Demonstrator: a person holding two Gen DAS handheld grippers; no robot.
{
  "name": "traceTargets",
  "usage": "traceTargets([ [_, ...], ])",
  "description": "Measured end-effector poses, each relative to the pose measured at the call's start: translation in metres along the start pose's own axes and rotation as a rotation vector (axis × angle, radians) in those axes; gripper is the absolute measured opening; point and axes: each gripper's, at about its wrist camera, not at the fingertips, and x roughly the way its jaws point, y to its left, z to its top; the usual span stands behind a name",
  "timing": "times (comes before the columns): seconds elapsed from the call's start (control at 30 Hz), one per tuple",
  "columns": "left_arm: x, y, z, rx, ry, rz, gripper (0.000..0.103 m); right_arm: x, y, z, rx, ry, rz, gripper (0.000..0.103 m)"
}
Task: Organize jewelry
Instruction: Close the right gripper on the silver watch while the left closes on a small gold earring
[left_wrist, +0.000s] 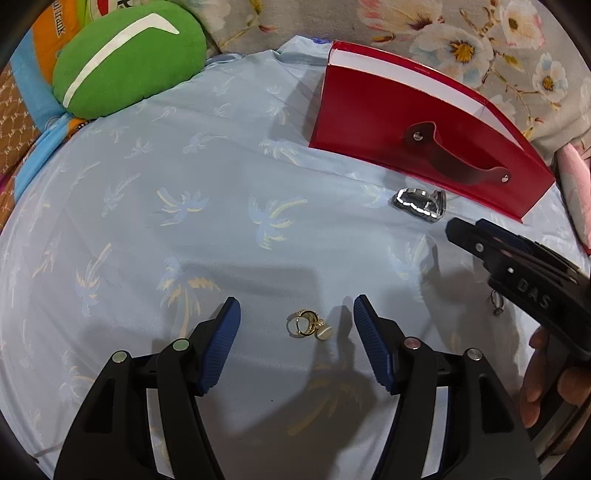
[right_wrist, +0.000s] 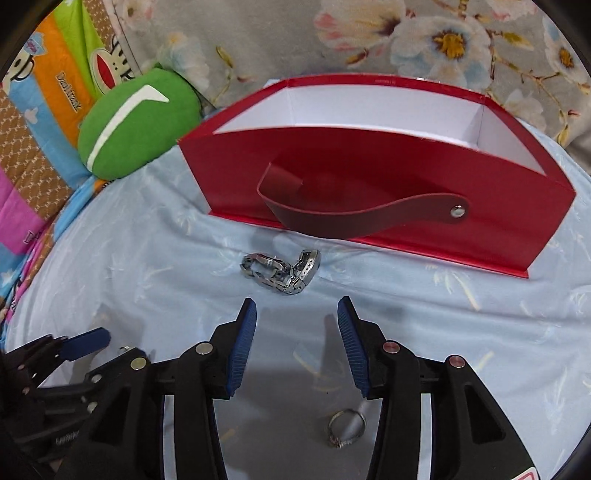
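An open red box (right_wrist: 369, 173) with a white inside and a strap handle stands on the light blue cloth; it also shows in the left wrist view (left_wrist: 406, 125). A silver watch (right_wrist: 282, 271) lies just in front of it, also in the left wrist view (left_wrist: 419, 205). My left gripper (left_wrist: 297, 314) is open, its jaws on either side of a small heap of gold rings (left_wrist: 306, 325) on the cloth. My right gripper (right_wrist: 297, 314) is open and empty, a little short of the watch. A silver ring (right_wrist: 345, 428) lies under it, also seen in the left wrist view (left_wrist: 496, 304).
A green cushion (left_wrist: 125, 59) lies at the back left, also in the right wrist view (right_wrist: 136, 125). Floral bedding (right_wrist: 369, 37) rises behind the box. Colourful striped fabric (right_wrist: 37, 129) lies at the left. The right gripper's body (left_wrist: 524, 273) reaches in at the right of the left wrist view.
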Motion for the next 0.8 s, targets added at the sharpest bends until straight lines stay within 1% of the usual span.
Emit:
traceTargets([
  [0.1, 0.0, 0.0, 0.002, -0.013, -0.007, -0.009, 0.062, 0.011, 0.0, 0.005, 0.009, 0.009, -0.01, 0.052],
  [0.27, -0.001, -0.004, 0.002, -0.009, -0.018, -0.02, 0.061, 0.024, 0.004, 0.014, 0.006, 0.024, -0.014, 0.054],
  [0.33, -0.002, -0.007, 0.0, 0.002, -0.022, -0.025, 0.058, 0.027, 0.006, 0.018, -0.003, 0.023, -0.022, 0.054],
  [0.43, -0.003, -0.011, -0.003, 0.021, -0.023, -0.034, 0.043, 0.031, 0.008, 0.021, -0.017, 0.024, -0.038, 0.051],
  [0.5, -0.005, -0.013, -0.005, 0.026, -0.017, -0.052, 0.027, 0.031, 0.008, 0.022, -0.015, 0.023, -0.037, 0.044],
  [0.53, -0.006, -0.012, -0.006, 0.024, -0.012, -0.068, 0.023, 0.031, 0.008, 0.022, -0.012, 0.024, -0.03, 0.038],
  [0.6, -0.007, -0.011, -0.008, 0.018, -0.002, -0.092, 0.011, 0.03, 0.007, 0.022, -0.006, 0.021, -0.028, 0.027],
  [0.67, -0.008, -0.009, -0.012, 0.012, 0.007, -0.115, 0.005, 0.028, 0.006, 0.022, -0.004, 0.019, -0.028, 0.025],
  [0.8, -0.013, -0.004, -0.017, -0.003, 0.013, -0.149, 0.005, 0.022, 0.005, 0.017, 0.0, 0.008, -0.037, 0.023],
])
